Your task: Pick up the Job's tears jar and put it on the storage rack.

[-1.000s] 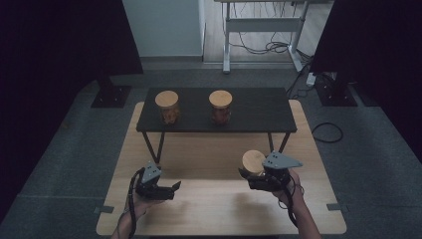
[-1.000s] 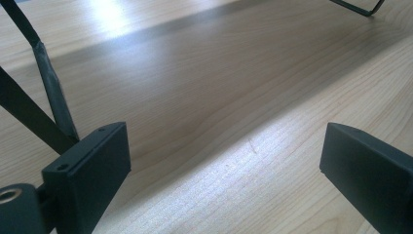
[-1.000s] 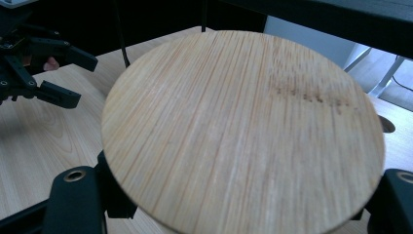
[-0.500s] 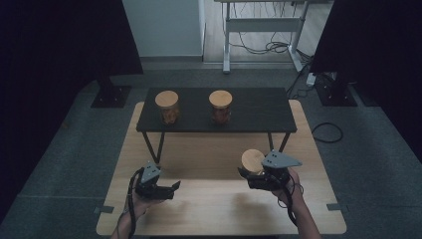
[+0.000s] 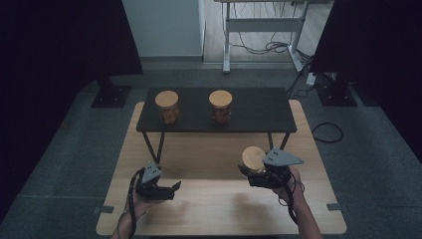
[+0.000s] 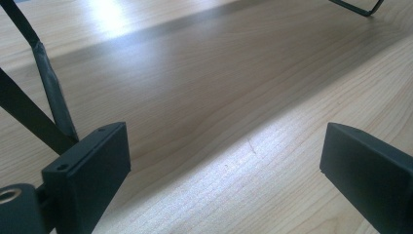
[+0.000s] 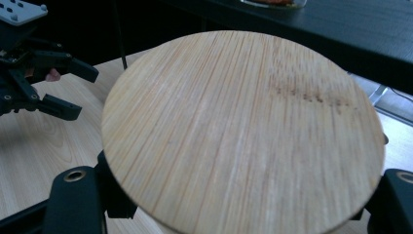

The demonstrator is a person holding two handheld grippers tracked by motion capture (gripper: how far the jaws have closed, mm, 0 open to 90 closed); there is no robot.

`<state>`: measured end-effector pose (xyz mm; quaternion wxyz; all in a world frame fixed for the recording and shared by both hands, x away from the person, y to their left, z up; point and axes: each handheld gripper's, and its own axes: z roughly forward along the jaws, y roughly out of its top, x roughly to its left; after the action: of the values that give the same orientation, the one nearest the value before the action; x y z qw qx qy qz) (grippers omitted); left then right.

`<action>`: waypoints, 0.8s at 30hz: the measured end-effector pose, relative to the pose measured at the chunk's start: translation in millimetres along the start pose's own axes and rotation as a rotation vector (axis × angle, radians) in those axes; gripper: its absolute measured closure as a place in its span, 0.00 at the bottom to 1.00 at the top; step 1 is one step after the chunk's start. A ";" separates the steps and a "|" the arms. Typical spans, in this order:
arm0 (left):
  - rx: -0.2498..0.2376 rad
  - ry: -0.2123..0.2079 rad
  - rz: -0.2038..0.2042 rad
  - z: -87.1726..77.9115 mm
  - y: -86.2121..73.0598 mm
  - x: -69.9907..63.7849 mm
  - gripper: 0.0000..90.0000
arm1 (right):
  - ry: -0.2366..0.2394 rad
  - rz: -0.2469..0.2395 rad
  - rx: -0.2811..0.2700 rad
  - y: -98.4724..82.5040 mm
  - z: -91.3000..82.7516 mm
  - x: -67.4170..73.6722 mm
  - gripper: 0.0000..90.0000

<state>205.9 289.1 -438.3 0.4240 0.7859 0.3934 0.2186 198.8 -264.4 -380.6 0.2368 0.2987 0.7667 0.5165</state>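
- Step in hand: the right gripper (image 5: 249, 175) holds a jar with a round wooden lid (image 5: 254, 158) above the light wooden surface (image 5: 214, 199). Its jaws are clamped on the jar just below the lid, one at each side.
- In the right gripper view the lid (image 7: 243, 131) lies directly over the jaws and covers the space between them.
- The left gripper (image 5: 171, 189) rests low over the surface with its jaws apart and nothing between them; in the left gripper view there is bare wood grain between them (image 6: 224, 146).
- Two more jars with wooden lids, one to the left (image 5: 166, 106) and one to the right (image 5: 220, 105), stand on the black shelf (image 5: 259, 112), well ahead of both pairs of jaws.
- Next move, as a judgement: the held jar likely goes up onto the shelf beside the other two. This calls for a lift clear of the shelf edge, a level carry forward, and release only once the base sits flat.
- Hidden or unclear: the glass body and contents of the held jar are covered by its lid. The contact of the jaws with the jar is not visible. The contents of the two shelf jars are too small to identify.
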 end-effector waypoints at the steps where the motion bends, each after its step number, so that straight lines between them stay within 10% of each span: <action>1: 0.001 0.000 0.001 0.2 0.1 -0.1 0.04 | -0.001 -0.002 -0.002 1.1 -0.1 -0.1 0.27; 24: 0.000 -0.005 -0.004 1.0 -0.2 2.7 0.04 | -0.016 0.008 -0.014 17.3 -2.5 -7.8 0.27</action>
<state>208.1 290.8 -438.9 0.4254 0.7858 0.3938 0.2157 206.4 -266.5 -363.2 0.2431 0.3040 0.7600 0.5205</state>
